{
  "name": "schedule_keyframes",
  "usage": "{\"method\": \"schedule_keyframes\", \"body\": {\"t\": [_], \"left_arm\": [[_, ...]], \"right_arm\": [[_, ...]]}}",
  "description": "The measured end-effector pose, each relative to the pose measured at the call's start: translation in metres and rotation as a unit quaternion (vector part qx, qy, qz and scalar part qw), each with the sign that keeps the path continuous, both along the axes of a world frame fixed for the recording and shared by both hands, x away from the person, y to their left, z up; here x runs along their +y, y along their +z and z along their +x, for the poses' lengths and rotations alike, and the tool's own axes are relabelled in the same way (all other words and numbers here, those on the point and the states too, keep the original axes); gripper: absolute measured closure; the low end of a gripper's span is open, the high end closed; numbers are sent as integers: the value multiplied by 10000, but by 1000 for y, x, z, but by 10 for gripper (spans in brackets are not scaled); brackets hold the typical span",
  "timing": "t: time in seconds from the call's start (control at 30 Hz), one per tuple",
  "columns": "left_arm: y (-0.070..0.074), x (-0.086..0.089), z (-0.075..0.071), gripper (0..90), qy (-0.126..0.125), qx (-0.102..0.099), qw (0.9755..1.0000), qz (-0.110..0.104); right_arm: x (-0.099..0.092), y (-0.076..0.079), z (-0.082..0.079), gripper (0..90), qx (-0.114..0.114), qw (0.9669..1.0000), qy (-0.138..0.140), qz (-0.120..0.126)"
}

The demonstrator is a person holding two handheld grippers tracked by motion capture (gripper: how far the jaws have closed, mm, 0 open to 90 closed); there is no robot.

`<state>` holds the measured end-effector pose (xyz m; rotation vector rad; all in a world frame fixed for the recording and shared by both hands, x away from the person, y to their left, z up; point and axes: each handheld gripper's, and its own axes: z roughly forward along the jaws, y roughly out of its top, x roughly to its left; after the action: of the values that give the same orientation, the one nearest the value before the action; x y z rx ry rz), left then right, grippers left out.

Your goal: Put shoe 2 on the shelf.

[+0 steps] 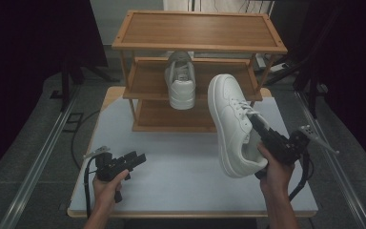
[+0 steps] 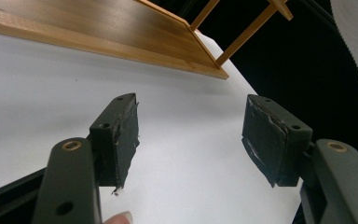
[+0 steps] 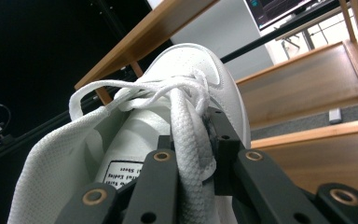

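Two white leather sneakers: one [image 1: 181, 80] sits on the wooden rack's [image 1: 199, 45] middle shelf, the other [image 1: 232, 125] hangs tilted above my grey table [image 1: 181, 167]. My right gripper [image 1: 262, 130] clamps its woven tongue [image 3: 191, 154]; its own view shows the inner label. My left gripper [image 1: 136, 159] hovers low, matte jaws spread apart.

A lab-like recording space: black curtains [image 1: 38, 33] around a white table [image 1: 181, 176], floor rails [image 1: 43, 157], stands, a monitor [image 3: 279, 9] behind, and a wooden rack [image 1: 198, 31] as prop
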<state>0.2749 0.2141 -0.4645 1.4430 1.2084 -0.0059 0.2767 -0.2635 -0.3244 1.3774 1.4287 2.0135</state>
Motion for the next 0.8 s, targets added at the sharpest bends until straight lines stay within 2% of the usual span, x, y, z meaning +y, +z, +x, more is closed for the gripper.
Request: {"method": "schedule_keyframes", "body": {"t": [0.23,0.47,0.8], "left_arm": [[-1,0,0,362,-23,-4,10000,13],[-2,0,0,363,-49,1,10000,24],[-2,0,0,362,-29,23,10000,-1]], "right_arm": [[5,14,18,823,28,9999,-109,-52],[10,23,33,823,120,9996,-273,21],[23,29,58,821,366,9982,-474,-89]]}}
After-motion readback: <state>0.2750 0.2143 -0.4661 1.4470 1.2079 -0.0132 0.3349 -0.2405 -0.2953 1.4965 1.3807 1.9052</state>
